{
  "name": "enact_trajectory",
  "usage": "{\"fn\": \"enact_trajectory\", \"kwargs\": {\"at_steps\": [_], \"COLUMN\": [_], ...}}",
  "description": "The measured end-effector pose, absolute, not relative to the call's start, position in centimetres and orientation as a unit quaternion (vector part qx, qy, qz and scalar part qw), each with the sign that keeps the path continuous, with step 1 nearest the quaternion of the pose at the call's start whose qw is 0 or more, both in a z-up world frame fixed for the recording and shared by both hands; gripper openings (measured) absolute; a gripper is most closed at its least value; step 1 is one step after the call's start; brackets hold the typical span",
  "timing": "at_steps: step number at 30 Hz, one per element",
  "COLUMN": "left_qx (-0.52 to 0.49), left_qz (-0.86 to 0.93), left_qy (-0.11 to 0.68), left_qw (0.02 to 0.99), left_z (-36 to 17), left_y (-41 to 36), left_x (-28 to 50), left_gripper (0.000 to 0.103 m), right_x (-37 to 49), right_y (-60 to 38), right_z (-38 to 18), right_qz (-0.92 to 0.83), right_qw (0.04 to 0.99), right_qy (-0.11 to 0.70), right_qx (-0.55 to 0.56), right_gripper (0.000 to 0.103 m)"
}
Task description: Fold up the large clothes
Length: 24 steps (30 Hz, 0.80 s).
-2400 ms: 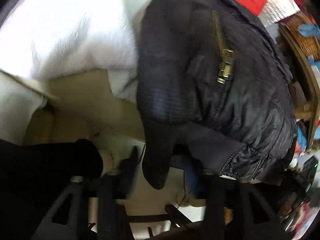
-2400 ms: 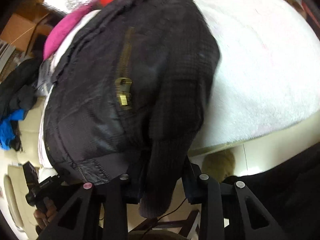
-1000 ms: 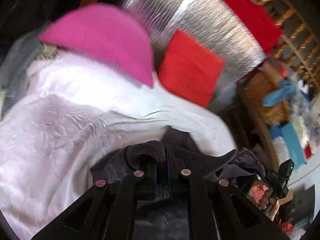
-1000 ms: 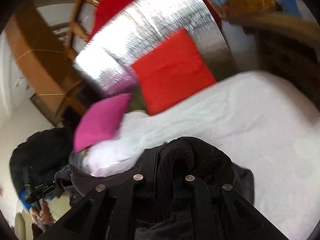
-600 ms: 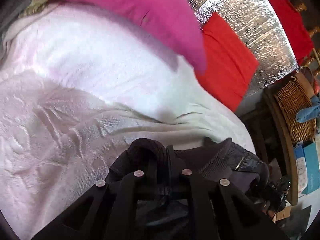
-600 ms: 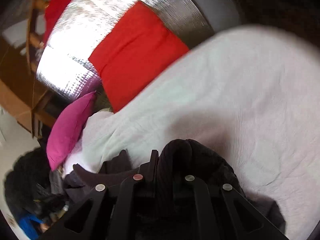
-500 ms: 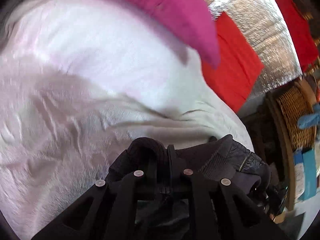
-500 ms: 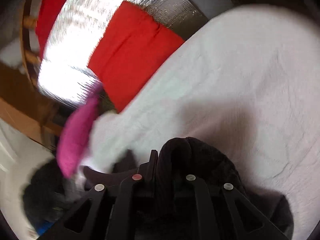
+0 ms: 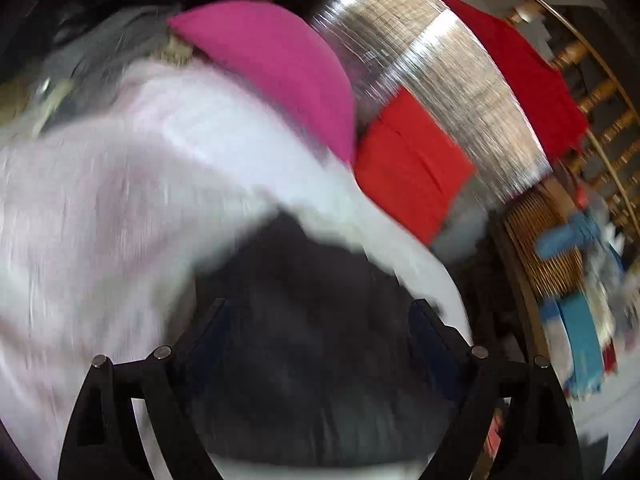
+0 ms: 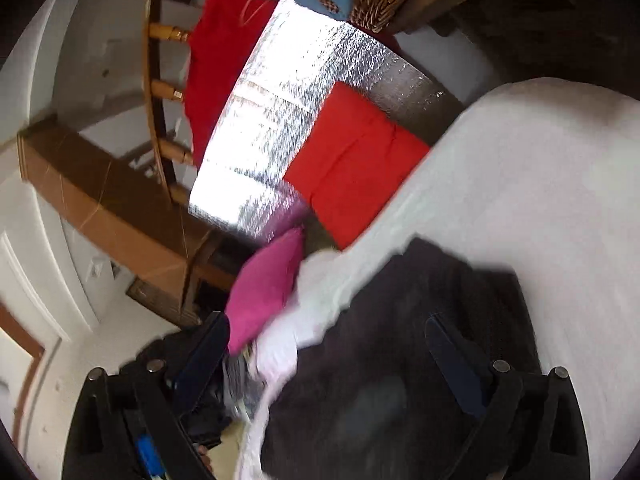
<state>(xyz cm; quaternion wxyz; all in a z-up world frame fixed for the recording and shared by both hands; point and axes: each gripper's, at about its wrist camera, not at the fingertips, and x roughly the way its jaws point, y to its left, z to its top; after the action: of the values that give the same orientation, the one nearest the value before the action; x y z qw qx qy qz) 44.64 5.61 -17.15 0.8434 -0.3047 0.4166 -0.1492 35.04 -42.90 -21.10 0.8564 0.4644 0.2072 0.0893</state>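
Observation:
The black quilted jacket [image 9: 320, 340] lies spread on the white bed cover [image 9: 100, 220], blurred by motion. My left gripper [image 9: 320, 312] hovers over it with its jaws opening wide; the jacket lies below and between the fingers, and the pads do not press it. In the right wrist view the same jacket [image 10: 400, 360] lies on the white cover [image 10: 540, 200]. My right gripper [image 10: 328, 332] is also opening, fingers far apart above the jacket's near edge, gripping nothing.
A pink pillow [image 9: 280, 68] and a red cushion [image 9: 404, 168] lean at the head of the bed against a silver foil panel [image 9: 432, 76]. A wicker basket [image 9: 544, 248] stands to the right. Red cloth [image 10: 216, 48] hangs on a wooden rail.
Both grippers were shut on folds of the black jacket; now both stand wide apart and the jacket has dropped flat on the bed. Both views have pulled back from the pillows.

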Motion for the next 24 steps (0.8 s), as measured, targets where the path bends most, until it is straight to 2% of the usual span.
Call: {"fn": "enact_trajectory", "kwargs": {"at_steps": [5, 9, 14, 17, 24], "left_qx": [-0.349, -0.425, -0.45, -0.48, -0.495], "left_qz": [-0.144, -0.107, -0.082, -0.083, -0.07], "left_qy": [0.471, 0.483, 0.441, 0.44, 0.438], "left_qw": [0.797, 0.758, 0.772, 0.754, 0.747], "left_z": [-23.7, -28.0, -28.7, -29.6, -30.8], "left_y": [4.3, 5.2, 6.2, 6.5, 5.7], "left_x": [36.5, 35.7, 37.2, 38.7, 40.4], "left_gripper": [0.09, 0.09, 0.091, 0.091, 0.095], "right_x": [28.3, 27.4, 29.6, 31.1, 34.3], "right_y": [-39.8, -38.2, -38.7, -39.6, -41.2], "right_z": [-24.8, -28.0, -31.4, -33.3, -35.1], "right_qz": [0.078, 0.062, 0.029, 0.018, -0.008], "right_qw": [0.826, 0.799, 0.779, 0.75, 0.743], "right_qy": [0.252, 0.285, 0.298, 0.294, 0.269], "right_qx": [0.498, 0.526, 0.551, 0.592, 0.613], "right_gripper": [0.1, 0.1, 0.1, 0.1, 0.1]}}
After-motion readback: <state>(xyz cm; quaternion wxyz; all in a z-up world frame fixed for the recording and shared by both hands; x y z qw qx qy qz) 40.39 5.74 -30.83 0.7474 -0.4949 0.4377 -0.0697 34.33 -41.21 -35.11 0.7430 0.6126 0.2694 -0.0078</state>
